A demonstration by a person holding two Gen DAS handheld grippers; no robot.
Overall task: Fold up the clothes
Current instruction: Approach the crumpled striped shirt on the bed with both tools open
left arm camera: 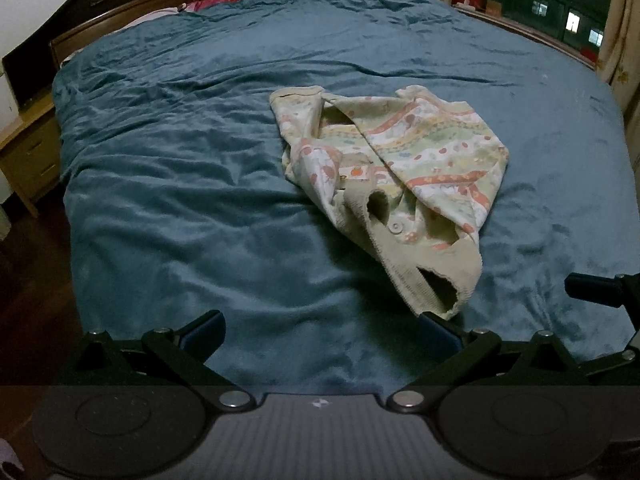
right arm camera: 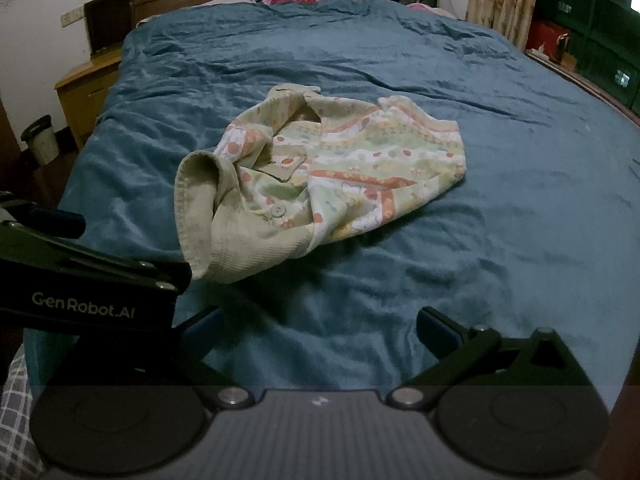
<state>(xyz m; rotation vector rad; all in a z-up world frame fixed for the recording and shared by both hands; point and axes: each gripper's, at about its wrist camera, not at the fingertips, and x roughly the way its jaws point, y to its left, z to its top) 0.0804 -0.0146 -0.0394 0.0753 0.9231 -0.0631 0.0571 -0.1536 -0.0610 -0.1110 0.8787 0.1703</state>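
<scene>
From the left wrist camera, a small patterned jacket (left arm camera: 396,176) lies crumpled on a teal bedspread (left arm camera: 200,184), toward the right of the bed's middle and well apart from the headboard end; its body carries bands of pale green, white and orange with small printed figures, and a beige ribbed trim runs along the near side, where one round button (left arm camera: 396,227) shows; the nearest beige flap reaches down toward the foot edge and ends just above the left gripper's (left arm camera: 320,330) right finger, though contact there cannot be made out; the jaws stand wide apart, blue pads facing inward, holding nothing; a dark part of the right gripper (left arm camera: 600,290) juts in at the right edge; a wooden headboard (left arm camera: 120,8) runs across the far end, a wooden nightstand (left arm camera: 28,152) stands off the bed's left side, and a window (left arm camera: 560,8) with a curtain fills the far right.

From the right wrist camera, the same jacket (right arm camera: 320,168) sits near the bed's middle, its beige ribbed collar (right arm camera: 208,216) rolled up on the near left; the right gripper (right arm camera: 320,330) hovers over the bedspread (right arm camera: 480,240) by the foot edge, fingers spread and bare; the left gripper's body (right arm camera: 88,300), lettered GenRobot.AI, crosses the left side, just beside the collar's lower edge; a waste bin (right arm camera: 40,140) stands on the floor far left.
</scene>
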